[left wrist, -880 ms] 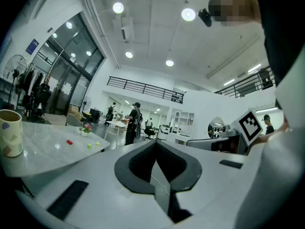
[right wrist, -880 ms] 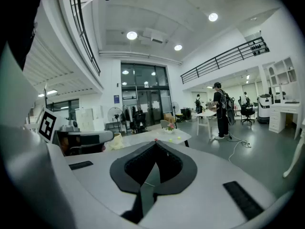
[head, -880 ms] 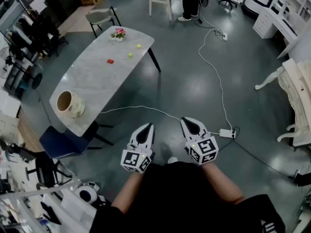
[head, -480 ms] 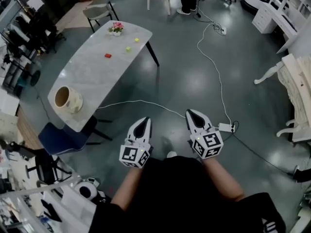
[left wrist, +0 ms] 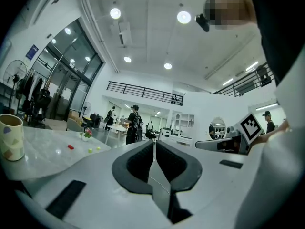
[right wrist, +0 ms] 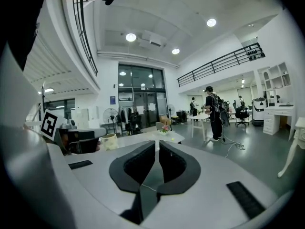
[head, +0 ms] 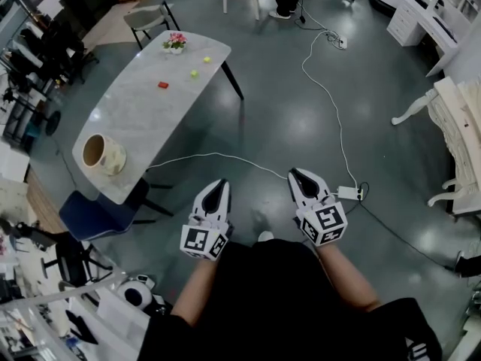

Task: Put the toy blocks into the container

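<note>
Head view: marbled table (head: pixel 143 119); round cup (head: pixel 114 161)

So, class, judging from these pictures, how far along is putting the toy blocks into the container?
Done: nothing yet. The red block and two yellow blocks lie on the table, apart from the container at its near end. In hand: nothing; the left tool and right tool are shut and empty, over the floor short of the table. Left: all three blocks.
</note>
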Action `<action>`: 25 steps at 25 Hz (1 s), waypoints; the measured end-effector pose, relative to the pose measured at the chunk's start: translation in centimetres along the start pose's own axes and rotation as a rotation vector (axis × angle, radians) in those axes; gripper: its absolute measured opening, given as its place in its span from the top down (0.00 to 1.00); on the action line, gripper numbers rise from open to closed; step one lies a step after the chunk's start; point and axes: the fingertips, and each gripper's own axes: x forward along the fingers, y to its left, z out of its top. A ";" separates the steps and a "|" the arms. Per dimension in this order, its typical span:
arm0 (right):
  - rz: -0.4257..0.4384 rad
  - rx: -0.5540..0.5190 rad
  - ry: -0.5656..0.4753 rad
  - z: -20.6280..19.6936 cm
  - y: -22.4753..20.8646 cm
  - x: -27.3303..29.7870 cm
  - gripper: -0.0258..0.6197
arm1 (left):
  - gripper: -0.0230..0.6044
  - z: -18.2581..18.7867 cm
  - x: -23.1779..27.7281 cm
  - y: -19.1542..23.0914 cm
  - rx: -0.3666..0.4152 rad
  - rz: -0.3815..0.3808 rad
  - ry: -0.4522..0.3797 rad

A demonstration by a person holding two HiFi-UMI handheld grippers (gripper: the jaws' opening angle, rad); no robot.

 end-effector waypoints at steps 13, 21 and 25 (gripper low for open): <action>0.020 0.072 0.086 -3.0 -1.5 -0.7 0.66 | 0.64 -3.4 -2.5 1.6 -0.077 0.044 0.085; 0.033 0.109 0.135 -5.8 -2.4 -0.1 0.66 | 0.59 -4.4 -2.0 1.1 -0.074 0.055 0.113; 0.034 0.121 0.154 -6.6 -2.0 2.0 0.66 | 0.59 -3.9 -1.1 3.3 -0.082 0.068 0.093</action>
